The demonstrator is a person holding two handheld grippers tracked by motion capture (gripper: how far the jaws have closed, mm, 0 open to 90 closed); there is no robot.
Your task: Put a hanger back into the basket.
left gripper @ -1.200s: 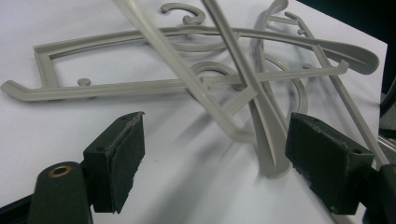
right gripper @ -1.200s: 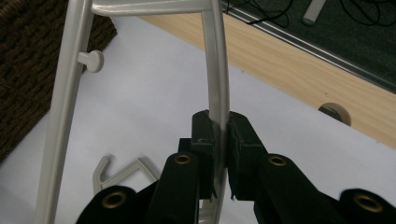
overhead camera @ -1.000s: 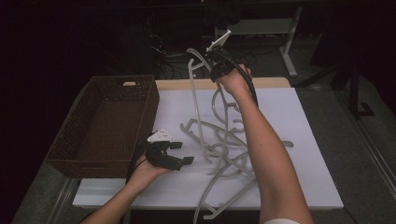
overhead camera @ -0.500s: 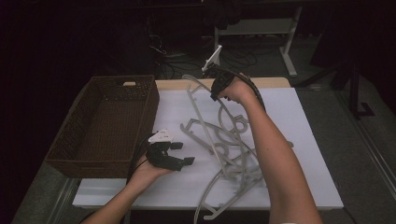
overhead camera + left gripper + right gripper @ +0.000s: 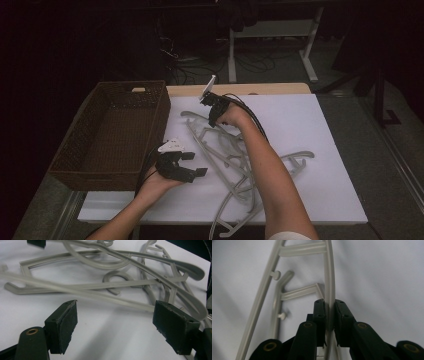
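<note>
1. The grey hangers (image 5: 235, 160) lie tangled in the middle of the white table (image 5: 330, 190), with free surface to the right and far side
2. The right gripper (image 5: 212, 117) has one hanger bar (image 5: 330, 290) between its pads; its jaws have just been opening a little
3. The left gripper (image 5: 192, 165) rests wide open and holds nothing, just beside the pile
4. The wicker basket (image 5: 75, 155) stands at the left table edge

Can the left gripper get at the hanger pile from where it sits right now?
Probably yes. The left gripper sits open on the white table, its jaws facing the grey hangers with only bare tabletop between, though the tangle may resist separation.
</note>
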